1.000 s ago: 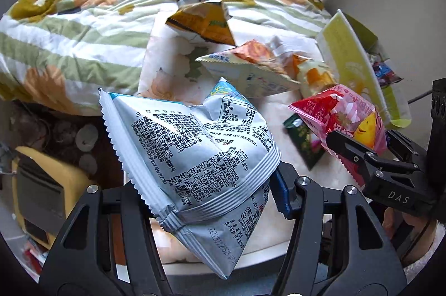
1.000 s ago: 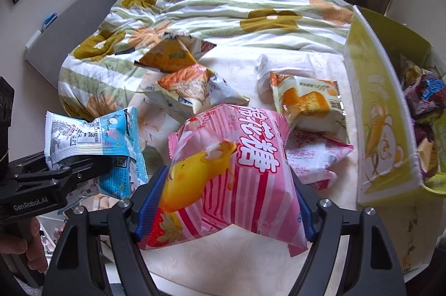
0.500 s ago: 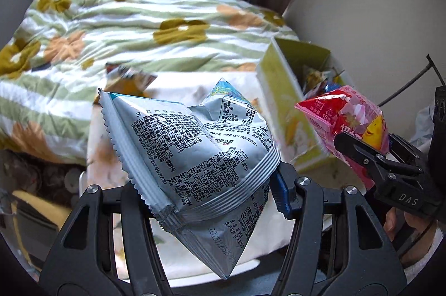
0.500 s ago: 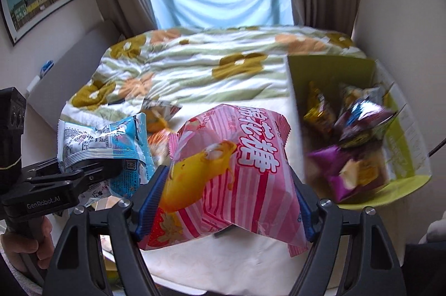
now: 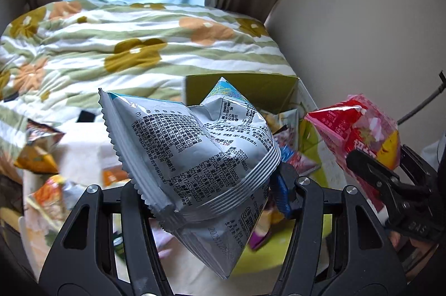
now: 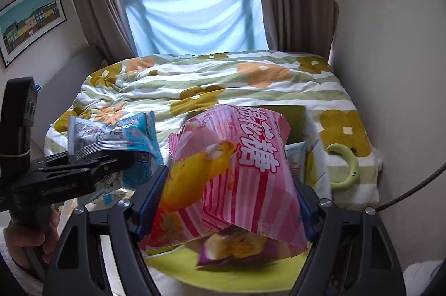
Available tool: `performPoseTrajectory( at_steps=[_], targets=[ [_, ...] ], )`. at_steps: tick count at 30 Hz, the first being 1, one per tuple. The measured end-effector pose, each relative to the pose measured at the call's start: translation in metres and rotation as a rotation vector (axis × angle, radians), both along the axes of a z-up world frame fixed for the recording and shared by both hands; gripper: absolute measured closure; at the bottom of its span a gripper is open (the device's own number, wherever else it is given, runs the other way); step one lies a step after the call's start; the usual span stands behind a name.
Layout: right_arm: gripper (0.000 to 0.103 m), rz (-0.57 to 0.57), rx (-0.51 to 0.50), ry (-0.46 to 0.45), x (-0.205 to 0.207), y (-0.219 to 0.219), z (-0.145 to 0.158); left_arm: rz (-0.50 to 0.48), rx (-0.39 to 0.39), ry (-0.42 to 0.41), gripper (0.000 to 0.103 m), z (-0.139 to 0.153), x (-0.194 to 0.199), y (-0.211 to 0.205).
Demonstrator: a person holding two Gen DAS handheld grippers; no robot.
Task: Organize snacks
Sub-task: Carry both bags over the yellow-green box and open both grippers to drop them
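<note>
My left gripper (image 5: pixel 211 192) is shut on a silver and blue snack bag (image 5: pixel 195 145), held in the air by the yellow-green box (image 5: pixel 259 92). The bag also shows in the right wrist view (image 6: pixel 111 139), with the left gripper (image 6: pixel 92 167) below it. My right gripper (image 6: pixel 223 209) is shut on a pink striped snack bag (image 6: pixel 239 173), held over the box (image 6: pixel 178 265). That bag shows in the left wrist view (image 5: pixel 359 128), with the right gripper (image 5: pixel 373 167) on it. Several snack bags (image 6: pixel 237 248) lie in the box.
Loose snack bags (image 5: pixel 39 153) lie on the white table (image 5: pixel 83 145) at the left. A flowered quilt (image 6: pixel 223 78) covers the bed behind. A green ring-shaped object (image 6: pixel 348 165) lies on the quilt at the right. A wall (image 5: pixel 362 17) stands close on the right.
Both grippers have swung right and up with their bags, from over the loose snacks on the table to over the yellow-green box. Both grips are unchanged.
</note>
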State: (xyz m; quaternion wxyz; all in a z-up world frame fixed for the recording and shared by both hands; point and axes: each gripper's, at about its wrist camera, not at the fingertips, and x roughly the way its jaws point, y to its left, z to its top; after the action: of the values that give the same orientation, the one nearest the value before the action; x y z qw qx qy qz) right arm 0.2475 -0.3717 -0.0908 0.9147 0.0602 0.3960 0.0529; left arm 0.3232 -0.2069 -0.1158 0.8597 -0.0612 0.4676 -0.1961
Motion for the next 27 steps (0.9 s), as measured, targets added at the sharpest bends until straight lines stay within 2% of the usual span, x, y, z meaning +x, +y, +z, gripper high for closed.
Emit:
performPoseTrajectory(
  at_steps=[4, 8, 10, 12, 13, 22, 27],
  targets=[
    [0.028, 0.013, 0.000, 0.017, 0.015, -0.027, -0.008, 0.004, 0.053, 0.012, 0.047, -0.017, 0.028, -0.041],
    [0.028, 0.012, 0.018, 0.040, 0.027, -0.045, -0.017, -0.006, 0.071, 0.039, 0.047, -0.035, 0.051, -0.068],
    [0.028, 0.007, 0.036, 0.048, 0.030, -0.052, -0.022, -0.014, 0.101, 0.047, 0.038, -0.042, 0.060, -0.079],
    [0.028, 0.000, 0.050, 0.054, 0.034, -0.059, -0.027, -0.012, 0.125, 0.064, 0.010, -0.049, 0.066, -0.081],
    [0.028, -0.003, 0.055, 0.057, 0.035, -0.061, -0.029, -0.007, 0.125, 0.061, 0.007, -0.049, 0.066, -0.080],
    [0.028, -0.042, 0.078, 0.076, 0.044, -0.072, -0.028, -0.015, 0.125, 0.056, 0.005, -0.036, 0.038, -0.057],
    [0.027, -0.038, 0.082, 0.104, 0.070, -0.070, -0.034, -0.011, 0.144, 0.037, 0.005, -0.026, 0.018, -0.045]
  ],
)
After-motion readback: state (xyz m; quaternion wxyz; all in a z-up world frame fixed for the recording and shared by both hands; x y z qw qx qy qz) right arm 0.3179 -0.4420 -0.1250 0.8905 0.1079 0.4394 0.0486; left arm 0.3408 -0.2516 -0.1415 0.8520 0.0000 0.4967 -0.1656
